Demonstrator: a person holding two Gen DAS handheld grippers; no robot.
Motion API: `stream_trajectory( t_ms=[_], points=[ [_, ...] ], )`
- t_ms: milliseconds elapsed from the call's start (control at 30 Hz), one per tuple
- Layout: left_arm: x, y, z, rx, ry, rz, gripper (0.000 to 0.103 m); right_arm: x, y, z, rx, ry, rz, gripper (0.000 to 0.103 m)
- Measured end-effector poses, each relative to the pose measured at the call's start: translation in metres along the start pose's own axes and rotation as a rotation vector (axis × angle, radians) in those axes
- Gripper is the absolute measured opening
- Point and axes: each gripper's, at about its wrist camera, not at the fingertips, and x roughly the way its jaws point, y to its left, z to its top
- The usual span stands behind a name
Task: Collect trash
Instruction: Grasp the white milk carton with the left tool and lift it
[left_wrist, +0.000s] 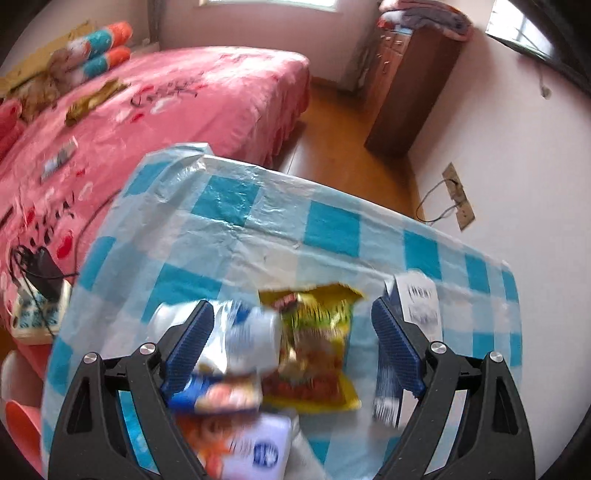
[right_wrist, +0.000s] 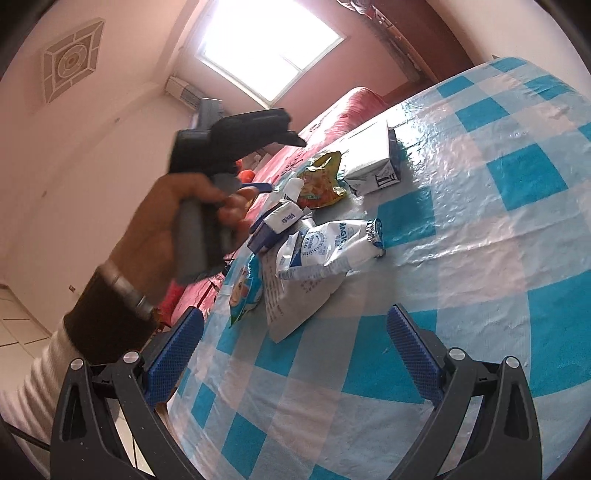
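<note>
A bed in a pink cover stands just behind the bench; 2 orange-teal bolsters lie at its head, a brown wooden cabinet beyond its foot.

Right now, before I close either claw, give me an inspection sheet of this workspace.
Surface: table under blue-white checked plastic cloth, wrinkled.
Job's things: yellow snack wrapper, white milk pouch, carton, tissue pack, clustered near one edge.
Clutter: nothing seen beyond the trash.
Claws: left claw open above the wrappers; right claw open, empty.
Cables: black cord on the pink bed; wall-socket wire.
Surroundings: wooden cabinet, window.
</note>
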Motion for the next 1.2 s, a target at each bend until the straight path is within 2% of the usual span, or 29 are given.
stream_trajectory(
  t_ms=[100,133,233,367,433,667,800,900,1000,1033,1100,1200],
  points=[
    [0.015,0.004,0.007,-0.033,0.046,0.024,0.085,0.0,-0.003,0.001,0.003,0.0,0.007,0.098],
    [0.021,0.007,0.008,-0.042,0.062,0.051,0.079,-0.001,-0.004,0.002,0.003,-0.002,0.007,0.098],
    [0.034,0.014,0.009,-0.077,0.096,0.063,0.069,-0.003,-0.005,0.003,0.001,-0.009,0.002,0.098],
    [0.039,0.017,0.002,-0.076,0.106,0.055,0.062,-0.009,-0.006,0.005,-0.001,-0.024,-0.008,0.098],
    [0.037,0.014,-0.007,-0.039,0.106,0.063,0.059,-0.011,-0.008,0.007,-0.002,-0.031,-0.015,0.098],
    [0.012,-0.001,-0.059,0.099,0.137,0.029,0.058,-0.023,-0.015,0.012,0.005,-0.076,-0.052,0.098],
    [-0.009,-0.008,-0.098,0.149,0.167,-0.003,0.058,-0.036,-0.024,0.016,0.028,-0.118,-0.067,0.098],
    [-0.024,-0.012,-0.12,0.159,0.222,-0.051,0.058,-0.045,-0.031,0.02,0.053,-0.149,-0.065,0.098],
    [-0.044,-0.021,-0.114,0.184,0.141,-0.058,0.058,-0.054,-0.036,0.021,0.061,-0.175,-0.078,0.098],
    [-0.048,-0.028,-0.108,0.195,0.122,-0.069,0.061,-0.056,-0.037,0.021,0.062,-0.179,-0.079,0.098],
    [-0.046,-0.042,-0.093,0.179,0.121,-0.106,0.067,-0.056,-0.038,0.021,0.066,-0.177,-0.079,0.098],
    [-0.037,-0.073,-0.074,0.206,0.094,-0.127,0.068,-0.054,-0.038,0.022,0.068,-0.172,-0.077,0.098]
  ],
)
